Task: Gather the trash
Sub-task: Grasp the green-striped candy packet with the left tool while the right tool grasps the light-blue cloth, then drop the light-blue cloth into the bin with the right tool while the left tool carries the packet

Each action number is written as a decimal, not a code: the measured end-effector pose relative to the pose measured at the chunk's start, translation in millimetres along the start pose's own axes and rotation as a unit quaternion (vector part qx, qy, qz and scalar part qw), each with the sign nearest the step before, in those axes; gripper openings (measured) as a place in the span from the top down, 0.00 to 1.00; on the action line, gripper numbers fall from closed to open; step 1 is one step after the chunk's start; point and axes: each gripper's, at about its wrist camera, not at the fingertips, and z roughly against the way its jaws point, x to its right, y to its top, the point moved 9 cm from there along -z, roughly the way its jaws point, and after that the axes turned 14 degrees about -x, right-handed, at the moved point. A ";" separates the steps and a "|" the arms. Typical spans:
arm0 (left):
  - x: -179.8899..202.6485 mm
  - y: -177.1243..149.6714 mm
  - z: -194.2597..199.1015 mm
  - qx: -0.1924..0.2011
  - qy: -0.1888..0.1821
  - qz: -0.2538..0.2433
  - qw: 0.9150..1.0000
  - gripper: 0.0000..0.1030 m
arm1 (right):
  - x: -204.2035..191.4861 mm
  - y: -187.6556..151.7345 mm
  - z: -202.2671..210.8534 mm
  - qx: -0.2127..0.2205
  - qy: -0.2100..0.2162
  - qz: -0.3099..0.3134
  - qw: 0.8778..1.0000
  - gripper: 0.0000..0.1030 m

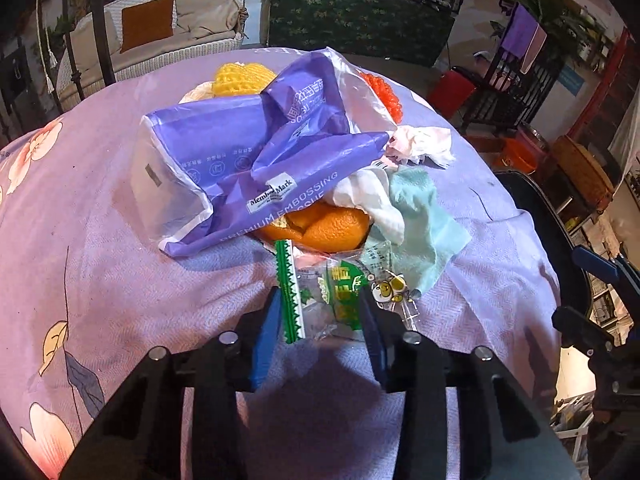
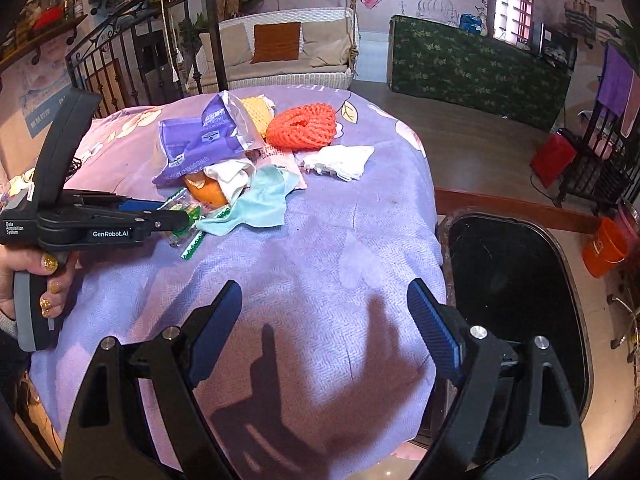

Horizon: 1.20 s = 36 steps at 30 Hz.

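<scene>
A heap of trash lies on a table under a purple floral cloth. It holds a purple tissue-pack wrapper, orange peel, a teal napkin, crumpled white tissues and a yellow foam net. An orange-red foam net lies at its far side. At the heap's near edge my left gripper has its blue pads against both sides of a clear-and-green snack wrapper. My right gripper hovers open over bare cloth, nothing between its fingers.
A black bin stands open on the floor by the table's right edge. An orange bucket and a red stool stand further off. A wicker swing seat and a green-covered counter are behind.
</scene>
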 end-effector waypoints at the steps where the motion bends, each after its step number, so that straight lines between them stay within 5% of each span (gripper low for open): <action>1: -2.0 -1.7 0.8 0.002 -0.001 0.004 1.000 0.74 | -2.5 2.5 -1.1 0.000 -0.001 0.005 1.000 0.18; 7: -2.1 -11.5 17.8 0.033 0.002 0.011 0.999 0.83 | -18.7 27.2 -17.4 -0.012 0.019 0.023 0.999 0.19; 16: 0.5 -25.3 58.1 0.095 0.046 0.020 0.994 0.84 | -41.0 55.9 -67.0 -0.070 0.061 0.026 0.995 0.42; 24: 5.8 -31.8 62.5 0.105 0.051 0.026 0.993 0.84 | -48.4 56.5 -74.3 -0.071 0.107 0.011 0.992 0.90; 36: 47.3 -35.9 77.7 0.132 0.035 -0.003 0.991 0.84 | -23.5 34.5 -11.8 0.011 0.084 -0.008 0.996 0.95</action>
